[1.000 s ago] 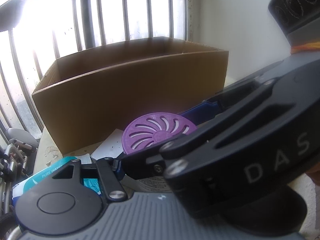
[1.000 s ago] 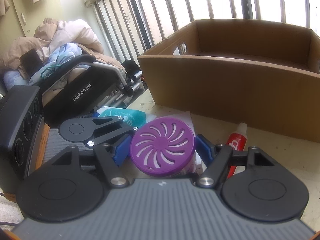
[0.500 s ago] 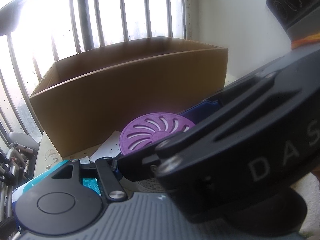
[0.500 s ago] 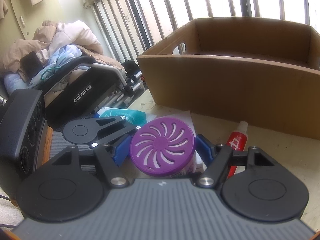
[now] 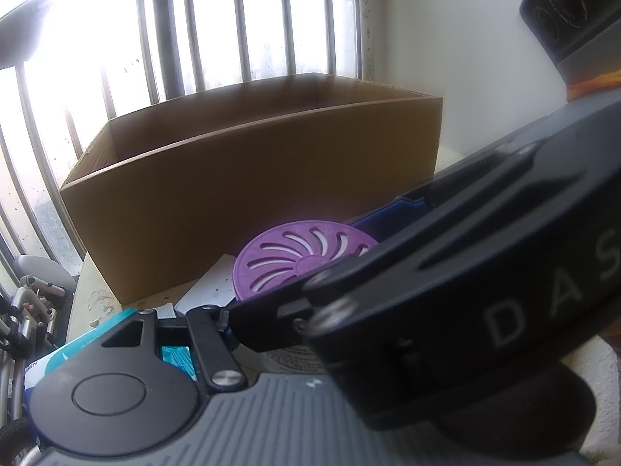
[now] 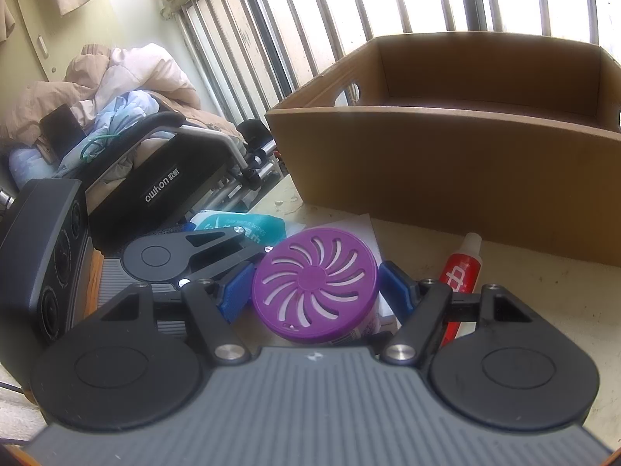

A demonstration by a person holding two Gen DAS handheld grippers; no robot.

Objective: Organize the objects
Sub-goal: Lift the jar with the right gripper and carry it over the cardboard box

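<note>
A jar with a purple slotted lid (image 6: 314, 272) stands on the tabletop in front of an open cardboard box (image 6: 446, 178). My right gripper (image 6: 315, 291) is shut on the jar, one blue pad against each side of the lid. My left gripper (image 5: 295, 349) comes in from the left at the same jar (image 5: 302, 264). Its one visible finger (image 6: 233, 250) lies along the jar's far left side. The right gripper's body hides its other finger, so I cannot tell whether it grips.
A red tube (image 6: 462, 272) lies right of the jar. A teal wipes pack (image 6: 248, 225) lies to its left, and white paper (image 6: 361, 225) sits under it. A folded wheelchair (image 6: 163, 190) with piled clothes stands off the table's left edge. Window bars run behind the box.
</note>
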